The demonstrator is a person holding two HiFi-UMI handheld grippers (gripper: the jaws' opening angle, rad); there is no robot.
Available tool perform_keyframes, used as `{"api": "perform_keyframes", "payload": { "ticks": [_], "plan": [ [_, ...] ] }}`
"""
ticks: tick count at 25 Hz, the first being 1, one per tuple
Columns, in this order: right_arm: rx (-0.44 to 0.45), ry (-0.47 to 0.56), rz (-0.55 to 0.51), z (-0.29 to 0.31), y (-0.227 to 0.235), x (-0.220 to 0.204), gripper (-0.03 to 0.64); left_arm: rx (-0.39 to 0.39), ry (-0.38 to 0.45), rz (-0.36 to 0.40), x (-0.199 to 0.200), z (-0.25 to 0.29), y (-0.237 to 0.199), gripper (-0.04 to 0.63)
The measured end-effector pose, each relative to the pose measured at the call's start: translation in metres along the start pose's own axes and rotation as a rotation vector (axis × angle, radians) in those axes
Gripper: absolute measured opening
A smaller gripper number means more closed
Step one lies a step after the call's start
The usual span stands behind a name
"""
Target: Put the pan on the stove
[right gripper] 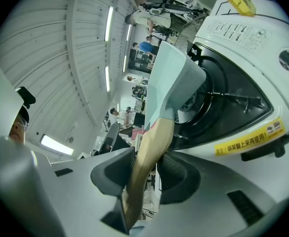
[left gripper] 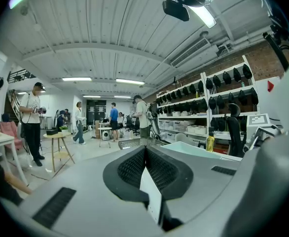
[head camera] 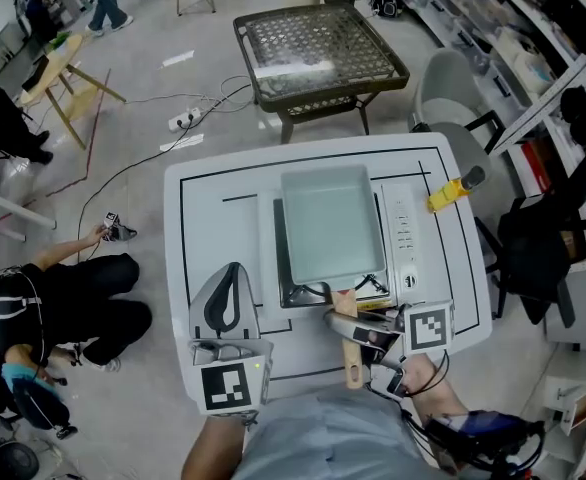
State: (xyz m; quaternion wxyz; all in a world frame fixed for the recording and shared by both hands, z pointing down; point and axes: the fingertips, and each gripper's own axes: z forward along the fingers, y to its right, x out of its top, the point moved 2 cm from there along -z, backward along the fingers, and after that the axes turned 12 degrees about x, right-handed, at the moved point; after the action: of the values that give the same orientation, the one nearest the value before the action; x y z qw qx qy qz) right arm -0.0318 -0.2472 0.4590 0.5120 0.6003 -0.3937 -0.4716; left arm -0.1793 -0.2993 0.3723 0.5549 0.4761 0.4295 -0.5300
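A pale green rectangular pan lies over the burner of a white portable stove in the middle of the white table. Its wooden handle points toward me, and my right gripper is shut on it. In the right gripper view the handle runs between the dark pads, and the pan's underside shows above the black burner ring with a gap at the near end. My left gripper stands at the table's front left, jaws shut and empty.
A yellow-handled tool lies at the table's right edge. Beyond the table stands a dark mesh-topped table, with a grey chair to its right. A person crouches on the floor at left. Shelving lines the right side.
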Motion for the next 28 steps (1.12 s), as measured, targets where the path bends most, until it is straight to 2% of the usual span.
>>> {"api": "perform_keyframes", "payload": {
  "ticks": [22,28],
  "plan": [
    [-0.015,-0.01,0.069,0.0004,0.0113,-0.0007,0.158,-0.005,0.009,-0.009,0.0022,0.0056,0.0004,0.018],
    [0.011,-0.017,0.043,0.0004,0.0083,-0.0025,0.176,-0.005,0.011,-0.004,0.0026,0.0024,0.0019,0.018]
  ]
}}
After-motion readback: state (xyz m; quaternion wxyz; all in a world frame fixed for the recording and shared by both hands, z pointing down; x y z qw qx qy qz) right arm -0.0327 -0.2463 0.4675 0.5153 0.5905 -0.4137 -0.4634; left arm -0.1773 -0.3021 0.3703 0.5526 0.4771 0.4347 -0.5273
